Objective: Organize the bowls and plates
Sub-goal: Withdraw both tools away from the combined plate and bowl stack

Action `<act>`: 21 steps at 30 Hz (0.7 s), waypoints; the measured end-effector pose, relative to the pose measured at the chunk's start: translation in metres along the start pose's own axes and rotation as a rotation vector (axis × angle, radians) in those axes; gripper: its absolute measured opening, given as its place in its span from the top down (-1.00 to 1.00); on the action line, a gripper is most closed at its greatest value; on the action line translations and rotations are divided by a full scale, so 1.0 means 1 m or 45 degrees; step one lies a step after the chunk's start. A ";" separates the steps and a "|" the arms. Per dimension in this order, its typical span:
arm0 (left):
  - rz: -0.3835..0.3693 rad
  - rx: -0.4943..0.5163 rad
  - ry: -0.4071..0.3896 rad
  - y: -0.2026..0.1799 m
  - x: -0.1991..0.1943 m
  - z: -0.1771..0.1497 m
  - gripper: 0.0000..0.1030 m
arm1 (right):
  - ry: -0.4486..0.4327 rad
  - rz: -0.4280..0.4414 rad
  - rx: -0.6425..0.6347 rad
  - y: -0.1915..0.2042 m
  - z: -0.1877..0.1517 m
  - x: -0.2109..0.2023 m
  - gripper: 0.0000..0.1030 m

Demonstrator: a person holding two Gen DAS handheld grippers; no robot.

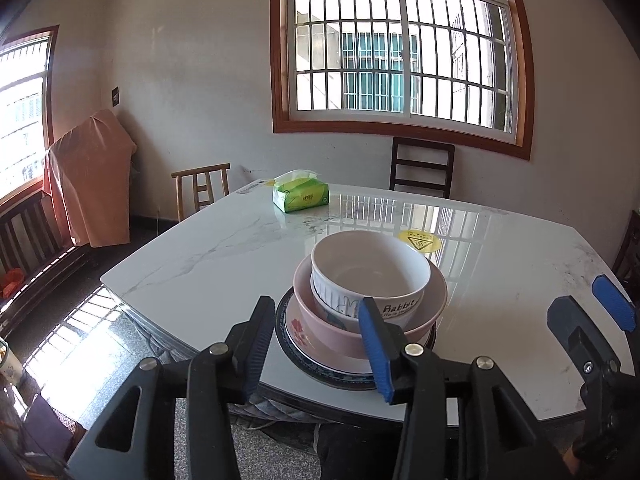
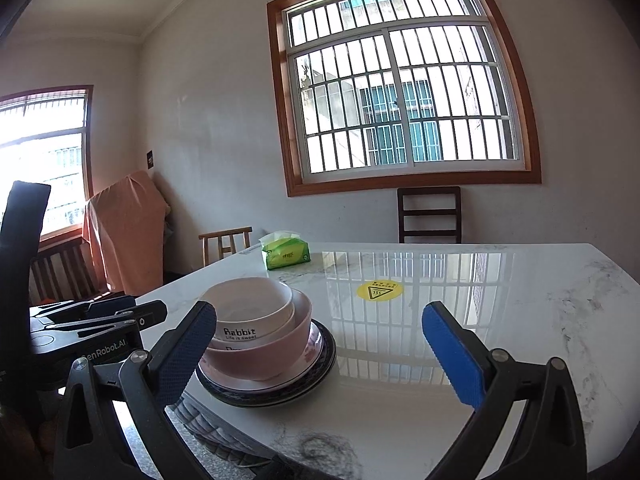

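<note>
Occlusion notes:
- dark-rimmed plate (image 1: 320,376): near rim behind a blue pad of the left gripper (image 1: 320,336); far side covered by the pink bowl (image 1: 344,336)
- white bowl (image 1: 370,276): lower wall sunk in the pink bowl, print only partly readable; in the right wrist view its left side sits behind a finger of the right gripper (image 2: 320,356)
- flowered plate (image 1: 294,330): only a crescent shows
- dark chair (image 1: 422,168): seat and legs behind the table (image 1: 200,264)
- light chair (image 1: 202,190): just the backrest visible
- orange cloth (image 1: 90,176): whatever it drapes is fully concealed
- tissue pack (image 1: 300,196): label too small to read
- yellow sticker (image 1: 420,242): text unreadable, near edge behind the white bowl
</note>
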State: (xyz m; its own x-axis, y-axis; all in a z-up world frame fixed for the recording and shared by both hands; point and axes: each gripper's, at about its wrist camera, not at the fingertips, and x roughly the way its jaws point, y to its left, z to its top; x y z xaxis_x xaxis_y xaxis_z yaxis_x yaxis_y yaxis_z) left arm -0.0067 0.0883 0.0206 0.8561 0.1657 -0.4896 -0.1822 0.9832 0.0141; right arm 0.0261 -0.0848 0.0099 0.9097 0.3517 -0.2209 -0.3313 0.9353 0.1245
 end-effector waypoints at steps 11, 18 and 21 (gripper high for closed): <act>-0.018 -0.018 0.013 0.004 0.000 -0.002 0.11 | -0.011 0.004 -0.029 0.005 -0.003 -0.004 -0.99; -0.021 -0.016 0.009 0.005 -0.001 -0.003 -0.06 | 0.008 0.011 -0.032 0.005 -0.005 -0.004 -0.99; -0.026 -0.009 0.015 0.004 0.000 -0.003 -0.22 | 0.017 0.013 -0.029 0.004 -0.005 -0.004 -0.99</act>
State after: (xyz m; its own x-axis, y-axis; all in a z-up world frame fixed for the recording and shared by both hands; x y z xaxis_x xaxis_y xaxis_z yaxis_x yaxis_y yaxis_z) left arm -0.0094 0.0917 0.0178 0.8541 0.1444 -0.4997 -0.1680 0.9858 -0.0023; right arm 0.0200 -0.0824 0.0063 0.9030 0.3615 -0.2323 -0.3463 0.9323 0.1047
